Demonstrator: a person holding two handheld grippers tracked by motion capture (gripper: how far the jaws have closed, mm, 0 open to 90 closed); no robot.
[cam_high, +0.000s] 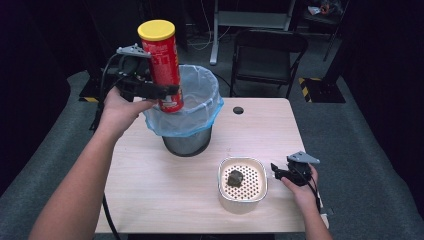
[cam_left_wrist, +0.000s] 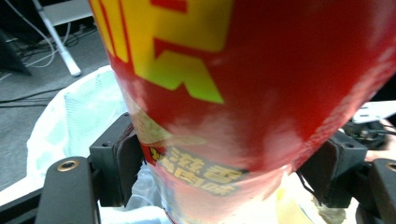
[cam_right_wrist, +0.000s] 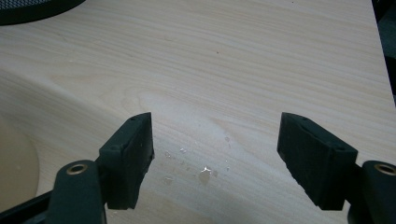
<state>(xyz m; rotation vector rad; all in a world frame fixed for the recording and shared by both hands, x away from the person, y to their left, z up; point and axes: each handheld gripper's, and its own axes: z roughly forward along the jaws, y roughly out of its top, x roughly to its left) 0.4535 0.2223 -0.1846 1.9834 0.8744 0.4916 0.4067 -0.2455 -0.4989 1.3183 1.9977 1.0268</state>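
A tall red chip can (cam_high: 163, 67) with a yellow lid stands nearly upright in the air, its base over the left rim of the lined bin (cam_high: 192, 112). My left gripper (cam_high: 167, 91) is shut on the can's lower part; in the left gripper view both pads press the red can (cam_left_wrist: 233, 84) from either side, with the bin's bag (cam_left_wrist: 70, 121) below. My right gripper (cam_high: 278, 172) rests low on the table at the right of the cream basket (cam_high: 242, 200). Its jaws stand apart over bare wood, nothing between the fingertips (cam_right_wrist: 215, 154).
The cream perforated basket holds a dark lump (cam_high: 234, 178). A few small wet spots (cam_right_wrist: 203, 173) lie on the wooden table (cam_high: 150, 180). A round hole (cam_high: 238, 110) sits in the tabletop behind the bin. A black folding chair (cam_high: 267, 55) stands beyond the far edge.
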